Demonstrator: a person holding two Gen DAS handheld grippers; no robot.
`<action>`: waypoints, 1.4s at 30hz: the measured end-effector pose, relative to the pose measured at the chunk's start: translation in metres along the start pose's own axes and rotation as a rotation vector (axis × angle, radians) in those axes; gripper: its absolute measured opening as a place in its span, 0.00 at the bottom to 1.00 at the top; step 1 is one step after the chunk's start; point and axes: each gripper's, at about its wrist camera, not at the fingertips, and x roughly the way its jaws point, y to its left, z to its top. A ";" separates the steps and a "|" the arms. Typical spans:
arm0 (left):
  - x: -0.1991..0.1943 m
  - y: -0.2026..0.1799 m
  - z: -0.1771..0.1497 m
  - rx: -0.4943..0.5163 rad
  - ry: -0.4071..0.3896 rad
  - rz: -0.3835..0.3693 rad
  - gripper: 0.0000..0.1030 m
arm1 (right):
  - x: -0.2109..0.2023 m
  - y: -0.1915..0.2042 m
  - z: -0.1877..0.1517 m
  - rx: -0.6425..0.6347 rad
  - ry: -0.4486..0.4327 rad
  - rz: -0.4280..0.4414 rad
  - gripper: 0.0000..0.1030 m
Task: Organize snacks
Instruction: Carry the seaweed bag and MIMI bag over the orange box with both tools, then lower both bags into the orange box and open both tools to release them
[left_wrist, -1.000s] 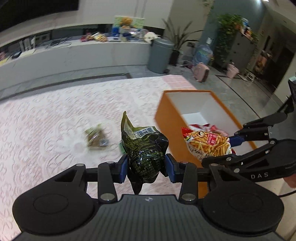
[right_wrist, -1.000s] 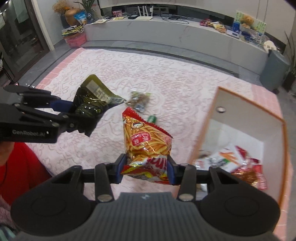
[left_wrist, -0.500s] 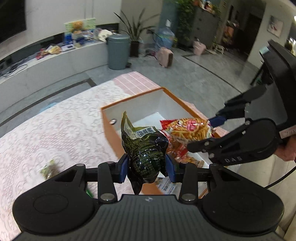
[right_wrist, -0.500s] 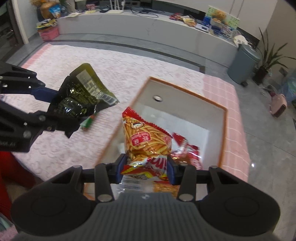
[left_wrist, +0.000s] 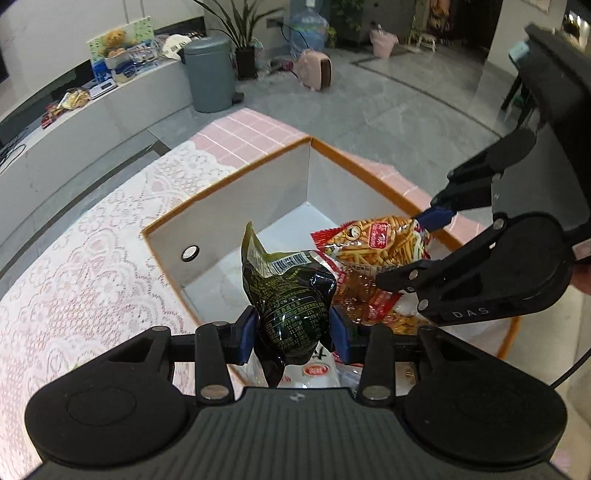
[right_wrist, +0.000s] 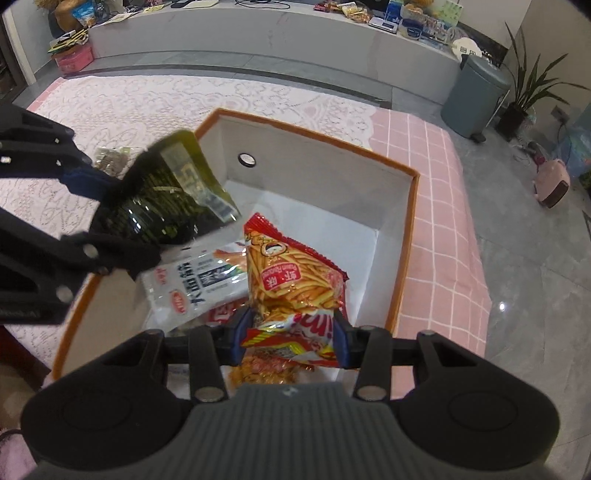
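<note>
My left gripper (left_wrist: 293, 338) is shut on a dark green snack packet (left_wrist: 288, 295) and holds it over the orange-rimmed white box (left_wrist: 229, 218). My right gripper (right_wrist: 289, 343) is shut on a red and orange fries snack bag (right_wrist: 291, 280), also held over the box (right_wrist: 325, 173). In the right wrist view the green packet (right_wrist: 166, 199) and the left gripper (right_wrist: 99, 218) hang over the box's left side. In the left wrist view the fries bag (left_wrist: 380, 243) and the right gripper (left_wrist: 413, 247) are to the right. A white snack bag (right_wrist: 195, 284) and red packets lie inside the box.
The box stands on a pink table with a white lace cloth (right_wrist: 122, 99). A small snack packet (right_wrist: 110, 158) lies on the cloth left of the box. A grey bin (right_wrist: 476, 96) and a long counter (right_wrist: 258, 33) stand beyond the table.
Both grippers have carried their packets from over the lace cloth to above the box and come lower over it. Both stay shut on their packets.
</note>
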 end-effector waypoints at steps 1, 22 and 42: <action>0.006 0.000 0.001 0.004 0.008 0.000 0.46 | 0.004 -0.002 0.001 -0.001 0.001 0.005 0.42; 0.073 0.004 0.015 0.058 0.136 0.043 0.47 | 0.056 -0.021 0.014 -0.030 -0.010 0.018 0.43; 0.044 -0.002 0.015 0.136 0.081 0.082 0.65 | 0.053 -0.016 0.017 -0.066 -0.006 -0.021 0.56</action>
